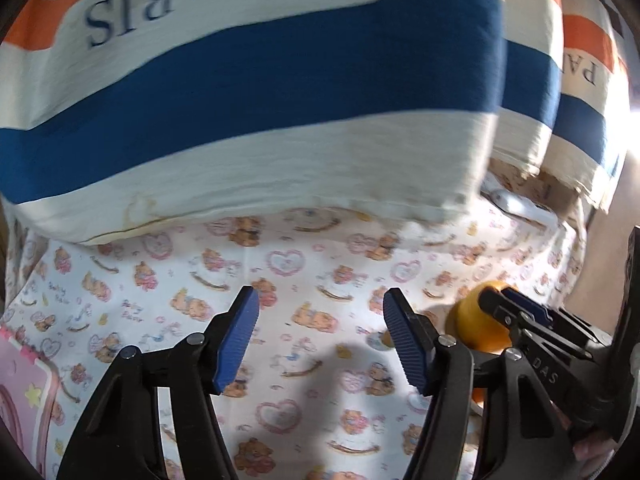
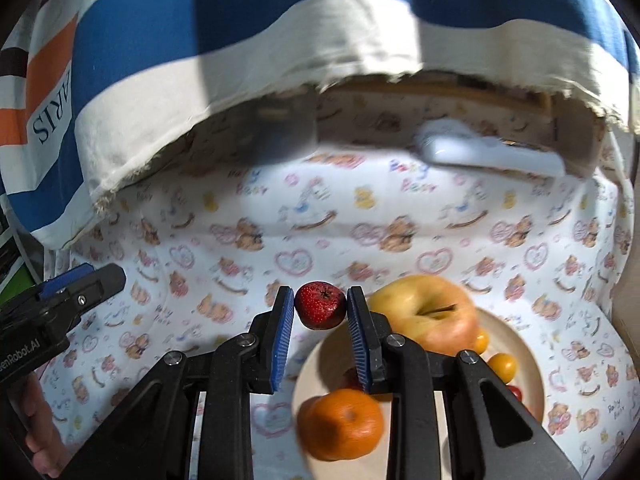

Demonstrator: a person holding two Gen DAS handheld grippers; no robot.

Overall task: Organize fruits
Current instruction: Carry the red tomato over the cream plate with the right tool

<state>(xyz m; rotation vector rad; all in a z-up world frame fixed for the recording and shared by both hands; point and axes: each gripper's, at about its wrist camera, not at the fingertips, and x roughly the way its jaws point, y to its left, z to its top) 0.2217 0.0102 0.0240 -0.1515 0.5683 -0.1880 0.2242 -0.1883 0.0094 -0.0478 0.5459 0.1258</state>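
One small red fruit sits clenched in our right gripper, just above the plate rim; our left gripper hangs released over the printed cloth.
We judge we should keep the squeeze gentle and lift it clear of the apple and orange. Where the fruit belongs we cannot see; the pale object under the striped fabric is too blurred to name.

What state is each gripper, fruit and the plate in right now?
right gripper: shut on the small red fruit, held above the plate.
left gripper: open, nothing between its pads.
plate: flat on the cloth, holding fruit.
apple: on the plate.
orange: at the plate's near edge.
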